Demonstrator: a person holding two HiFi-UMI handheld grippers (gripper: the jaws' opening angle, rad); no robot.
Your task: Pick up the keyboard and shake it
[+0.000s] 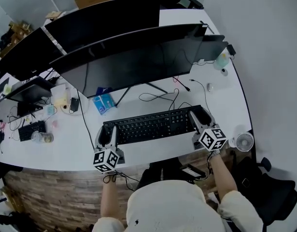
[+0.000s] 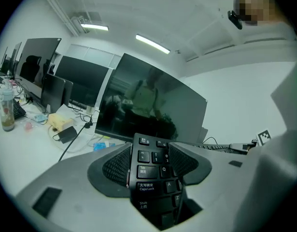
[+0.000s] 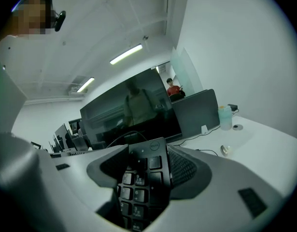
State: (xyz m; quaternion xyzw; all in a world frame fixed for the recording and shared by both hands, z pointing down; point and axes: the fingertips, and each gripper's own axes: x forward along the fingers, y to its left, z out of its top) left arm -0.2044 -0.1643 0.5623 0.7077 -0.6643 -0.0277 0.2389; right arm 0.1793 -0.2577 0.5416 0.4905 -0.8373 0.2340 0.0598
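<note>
A long black keyboard (image 1: 150, 125) is held across the front of the white desk, in front of the big monitor. My left gripper (image 1: 109, 138) is shut on its left end; the left gripper view shows the Tab and Caps Lock end of the keyboard (image 2: 150, 178) pinched between both pads. My right gripper (image 1: 200, 120) is shut on its right end, where the number-pad end of the keyboard (image 3: 141, 185) sits between the jaws. In both gripper views the keyboard stands edge-on, tilted up.
A wide dark monitor (image 1: 134, 62) stands right behind the keyboard, its stand and loose cables (image 1: 160, 96) beneath it. A blue packet (image 1: 104, 103) lies at the left, a small white fan (image 1: 244, 141) at the desk's right edge. More monitors and clutter fill the left side.
</note>
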